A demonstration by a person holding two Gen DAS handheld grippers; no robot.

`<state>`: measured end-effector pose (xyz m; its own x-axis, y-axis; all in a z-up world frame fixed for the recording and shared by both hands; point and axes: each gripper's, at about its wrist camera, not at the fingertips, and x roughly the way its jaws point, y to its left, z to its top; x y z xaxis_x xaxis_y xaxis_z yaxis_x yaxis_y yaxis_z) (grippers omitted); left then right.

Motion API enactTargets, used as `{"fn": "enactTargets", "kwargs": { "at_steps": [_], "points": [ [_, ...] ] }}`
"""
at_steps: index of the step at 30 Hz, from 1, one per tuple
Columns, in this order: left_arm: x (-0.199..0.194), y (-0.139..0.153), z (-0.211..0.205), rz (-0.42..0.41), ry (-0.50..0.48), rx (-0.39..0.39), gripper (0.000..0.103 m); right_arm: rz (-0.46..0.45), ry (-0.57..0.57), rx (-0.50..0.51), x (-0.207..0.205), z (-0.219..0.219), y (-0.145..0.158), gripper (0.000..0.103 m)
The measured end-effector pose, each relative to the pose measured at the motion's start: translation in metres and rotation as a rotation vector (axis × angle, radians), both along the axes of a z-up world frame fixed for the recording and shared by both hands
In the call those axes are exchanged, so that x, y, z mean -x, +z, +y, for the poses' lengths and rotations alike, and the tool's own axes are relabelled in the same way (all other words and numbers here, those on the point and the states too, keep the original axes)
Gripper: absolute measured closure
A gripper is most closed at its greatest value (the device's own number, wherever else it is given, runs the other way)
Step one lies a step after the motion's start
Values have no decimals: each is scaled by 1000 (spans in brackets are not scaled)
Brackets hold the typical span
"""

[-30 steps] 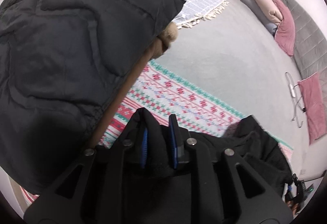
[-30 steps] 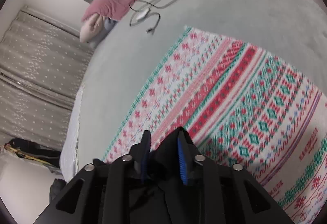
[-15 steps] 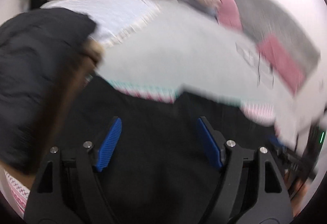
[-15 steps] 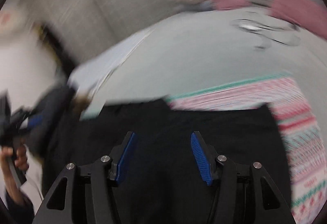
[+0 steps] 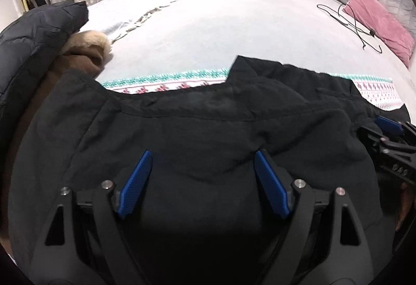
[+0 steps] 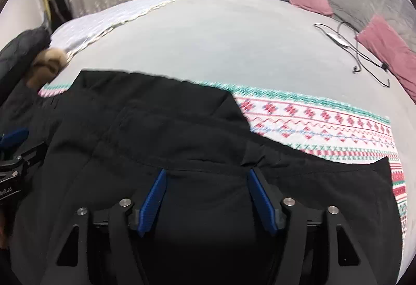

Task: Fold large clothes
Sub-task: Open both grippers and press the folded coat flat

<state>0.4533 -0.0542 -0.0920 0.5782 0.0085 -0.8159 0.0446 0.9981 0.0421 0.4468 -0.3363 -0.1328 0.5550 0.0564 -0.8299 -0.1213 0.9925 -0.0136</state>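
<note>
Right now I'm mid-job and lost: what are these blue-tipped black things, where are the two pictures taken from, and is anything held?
Each picture comes from a camera riding on a hand-held two-finger gripper, looking along its fingers. The left gripper and right gripper are those black frames with blue pads. Both hang over a large black garment spread on a patterned red, white and green blanket on the grey bed. Their jaws are opening; the pads press on nothing, so nothing is held. A dark quilted jacket lies at the left.

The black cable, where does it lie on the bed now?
In both wrist views the black cable lies at the far right on the grey bedcover, beside the pink cushion and beyond the patterned blanket.
</note>
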Motion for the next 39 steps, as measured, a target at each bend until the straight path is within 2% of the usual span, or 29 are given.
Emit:
{"fn": "enactTargets", "kwargs": {
  "at_steps": [2, 6, 9, 11, 13, 16, 17, 18, 19, 20, 21, 23, 25, 28, 31, 33, 34, 35, 37, 39],
  "points": [
    [8, 12, 8, -22, 24, -32, 22, -18, -47, -32, 8, -17, 12, 35],
    [46, 49, 41, -85, 10, 12, 22, -48, -50, -98, 37, -61, 41, 33],
    [74, 71, 73, -125, 47, -66, 22, -65, -60, -21, 63, -103, 53, 33],
    [84, 79, 93, -159, 99, -143, 22, -69, -146, 38, 75, -142, 55, 32],
    [83, 79, 107, -175, 145, -217, 22, -42, -196, 2, 77, -168, 51, 32],
    [68, 52, 99, -95, 95, -279, 22, 7, -174, -44, 70, -174, 36, 33],
    [65, 43, 94, -83, 93, -325, 25, 23, -169, -33, 65, -170, 29, 41],
    [61, 33, 90, -79, 97, -383, 38, 40, -172, -21, 62, -169, 24, 54],
    [57, 25, 88, -72, 94, -414, 48, 61, -190, 0, 57, -168, 19, 92],
    [53, 20, 88, -57, 96, -415, 74, 64, -211, 13, 56, -165, 20, 97],
    [50, 16, 90, -39, 104, -402, 96, 50, -217, -5, 56, -167, 22, 97],
    [48, 15, 92, -44, 122, -396, 98, 19, -227, -27, 53, -173, 30, 99],
    [48, 19, 91, -77, 122, -405, 99, -18, -234, -44, 55, -179, 39, 99],
    [50, 25, 94, -114, 143, -373, 100, -62, -235, -100, 54, -186, 50, 99],
    [49, 22, 98, -114, 153, -367, 100, -9, -223, -138, 42, -195, 36, 95],
    [51, 22, 98, -113, 152, -366, 100, 32, -265, -157, 39, -204, 21, 90],
    [51, 21, 100, -116, 154, -360, 100, 51, -265, -182, 39, -207, 16, 82],
    [51, 21, 100, -119, 157, -354, 100, 71, -255, -206, 39, -207, 11, 69],
    [51, 19, 101, -124, 164, -352, 100, 100, -225, -187, 38, -199, 2, 53],
    [54, 21, 100, -134, 171, -347, 100, 83, -200, -151, 40, -190, 2, 55]
  ]
}}
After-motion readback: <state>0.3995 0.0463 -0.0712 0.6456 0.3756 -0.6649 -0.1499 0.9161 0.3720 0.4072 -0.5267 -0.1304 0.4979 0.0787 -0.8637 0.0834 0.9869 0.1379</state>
